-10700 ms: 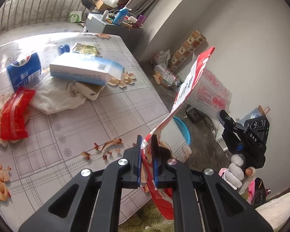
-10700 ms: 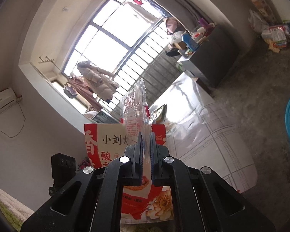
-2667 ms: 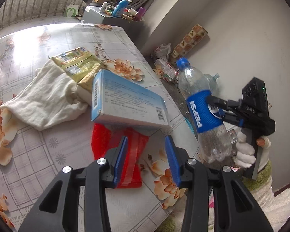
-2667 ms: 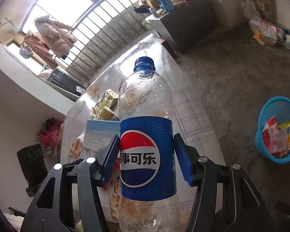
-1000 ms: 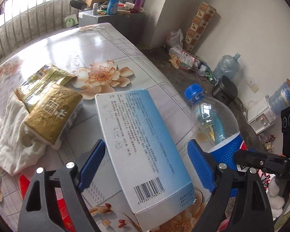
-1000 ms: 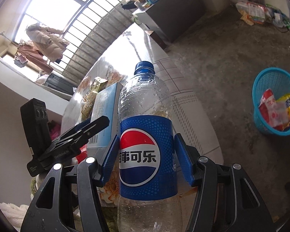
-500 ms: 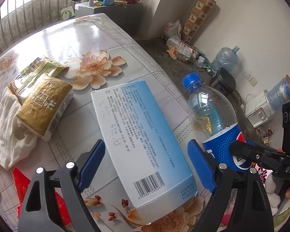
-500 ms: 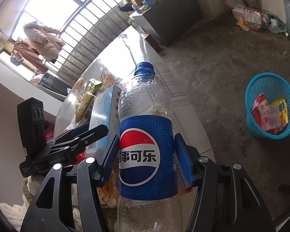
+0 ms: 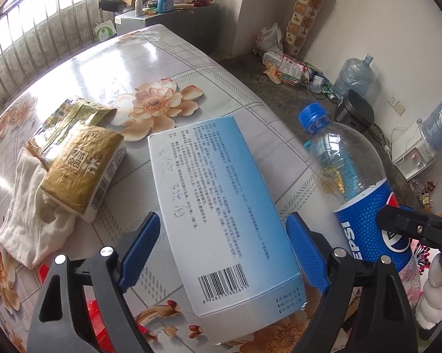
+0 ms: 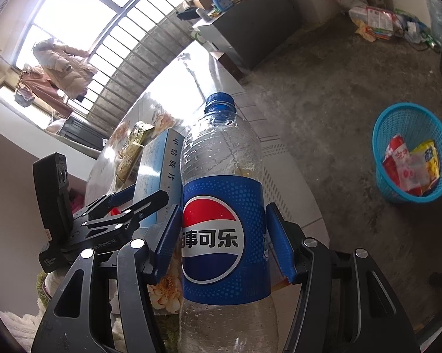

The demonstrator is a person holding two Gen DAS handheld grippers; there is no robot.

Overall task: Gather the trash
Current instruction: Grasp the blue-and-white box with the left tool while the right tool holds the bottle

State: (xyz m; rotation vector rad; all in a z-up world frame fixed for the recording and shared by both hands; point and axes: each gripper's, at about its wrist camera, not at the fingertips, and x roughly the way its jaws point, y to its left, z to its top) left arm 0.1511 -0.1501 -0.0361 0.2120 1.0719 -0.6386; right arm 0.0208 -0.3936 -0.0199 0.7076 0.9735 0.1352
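On the bench [image 9: 167, 58], the blue-and-white box [image 9: 221, 211] lies between the spread jaws of the left hand-held gripper [image 9: 223, 253], which are wide apart and seemingly not pressing it. For a sound grasp, the pads are best centred on the box's long sides before being closed. To the right, the Pepsi bottle [image 10: 223, 220] is clamped upright at its label by the right hand-held gripper [image 10: 223, 244]. It should be kept steady until carried over the blue basket [image 10: 397, 117] on the floor.

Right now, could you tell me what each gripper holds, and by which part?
The right gripper clamps the clear plastic Pepsi bottle at its blue label. The left gripper straddles the pale blue cardboard box, holding nothing.
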